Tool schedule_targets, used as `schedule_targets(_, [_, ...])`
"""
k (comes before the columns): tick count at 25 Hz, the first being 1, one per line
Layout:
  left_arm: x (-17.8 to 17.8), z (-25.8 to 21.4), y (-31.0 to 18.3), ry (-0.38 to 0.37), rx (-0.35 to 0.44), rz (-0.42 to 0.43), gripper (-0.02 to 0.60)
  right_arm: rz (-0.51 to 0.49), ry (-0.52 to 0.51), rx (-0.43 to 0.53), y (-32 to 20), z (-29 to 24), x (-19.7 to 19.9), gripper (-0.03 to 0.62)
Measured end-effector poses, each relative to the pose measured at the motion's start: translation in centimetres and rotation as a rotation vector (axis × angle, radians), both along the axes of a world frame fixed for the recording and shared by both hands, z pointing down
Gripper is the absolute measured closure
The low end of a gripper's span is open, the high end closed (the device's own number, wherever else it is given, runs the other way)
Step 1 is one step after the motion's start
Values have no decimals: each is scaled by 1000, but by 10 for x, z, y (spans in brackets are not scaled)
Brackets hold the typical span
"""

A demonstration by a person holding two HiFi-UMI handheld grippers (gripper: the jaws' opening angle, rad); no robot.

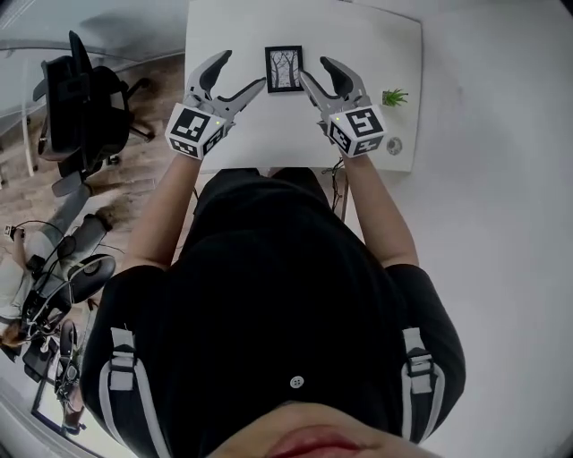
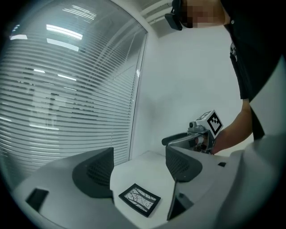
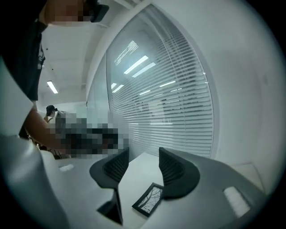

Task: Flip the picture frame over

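Lying flat on table (image 1: 385, 54), picture side up: picture frame (image 1: 284, 69) | left gripper (image 1: 240, 72) at its 9 o'clock, right gripper (image 1: 315, 70) at 3 o'clock, both jaws apart, empty | flip looks done, nothing left.

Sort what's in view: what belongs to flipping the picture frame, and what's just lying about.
For the job: picture frame, picture side up on the white table; left gripper and right gripper, both open and empty.
Lying about: small potted plant; small round disc; office chair on the floor.
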State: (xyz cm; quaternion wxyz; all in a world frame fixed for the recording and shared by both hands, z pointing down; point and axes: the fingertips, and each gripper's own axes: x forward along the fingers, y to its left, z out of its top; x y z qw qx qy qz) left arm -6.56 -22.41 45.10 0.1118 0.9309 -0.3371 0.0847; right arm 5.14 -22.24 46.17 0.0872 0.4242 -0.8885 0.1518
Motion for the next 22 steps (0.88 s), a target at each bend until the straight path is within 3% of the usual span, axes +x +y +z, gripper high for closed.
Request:
schedule_targets(6, [-1,-31,19,32,36,42,215,-24,32,102,21,-43,-9,376])
schedule_targets(9, [-1,-50,29,32,82,49,227,-22,17,154,30,-62,-14,444])
schedule_targets(14, [0,-72,45,36,152,74,370,-19,4,206,45,-81,-21,502])
schedule_targets(17, [3,-85,53,51,175,82,427,-16,6,225,53,-89,-25,546])
schedule_targets(22, [5,-88,60,37,164,102,497,-25,-14,235,63,-99,-32,554])
